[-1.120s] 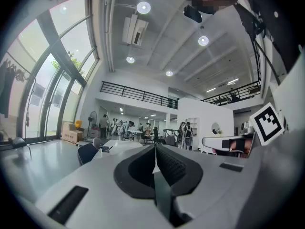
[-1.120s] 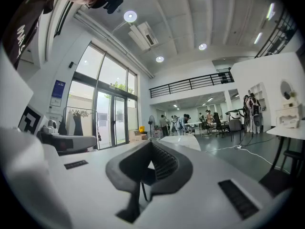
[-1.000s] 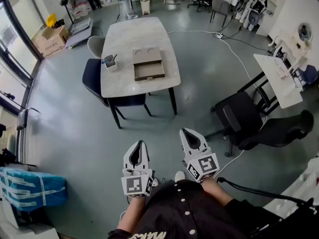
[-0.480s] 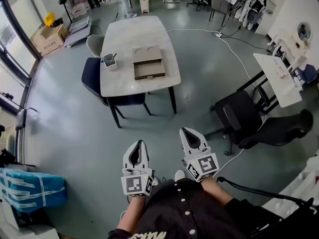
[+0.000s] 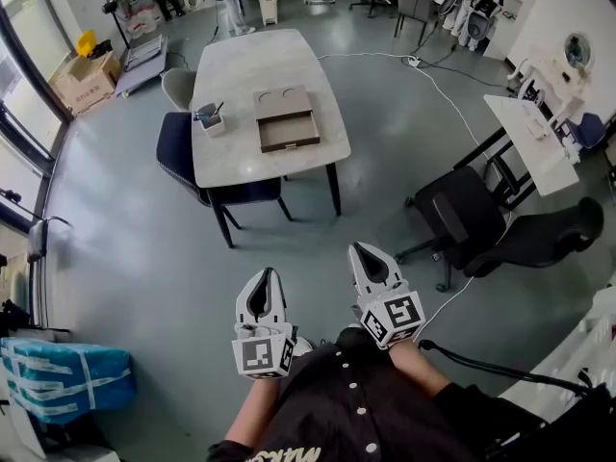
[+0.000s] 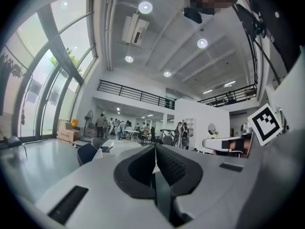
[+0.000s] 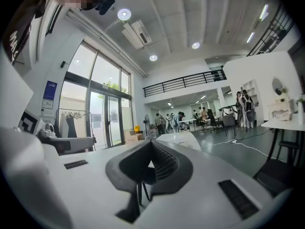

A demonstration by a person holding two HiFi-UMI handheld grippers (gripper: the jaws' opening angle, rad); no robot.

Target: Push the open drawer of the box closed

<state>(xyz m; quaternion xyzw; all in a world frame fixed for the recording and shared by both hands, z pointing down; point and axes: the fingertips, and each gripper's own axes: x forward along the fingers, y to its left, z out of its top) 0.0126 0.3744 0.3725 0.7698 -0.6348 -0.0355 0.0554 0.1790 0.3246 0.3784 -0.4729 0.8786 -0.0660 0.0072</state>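
A flat tan box point(image 5: 284, 106) lies on the white marble table point(image 5: 245, 65) far ahead in the head view. Its drawer point(image 5: 290, 136) stands pulled out toward me, and nothing shows inside it. Both grippers hang close to my body, well short of the table. My left gripper point(image 5: 270, 273) is shut with nothing held. My right gripper point(image 5: 356, 248) is shut too and holds nothing. In the left gripper view the left gripper point(image 6: 155, 147) has its jaws meeting at the tips. The right gripper point(image 7: 151, 142) looks the same in the right gripper view.
A dark blue chair point(image 5: 178, 147) is tucked at the table's left, and a small white pen holder point(image 5: 212, 120) stands on the table. Black office chairs point(image 5: 462, 219) and a white desk point(image 5: 534, 142) are to the right. A blue-wrapped bundle point(image 5: 67, 378) lies low left.
The head view has shifted slightly. Both grippers stay shut in front of my body, and the box and drawer have not moved.
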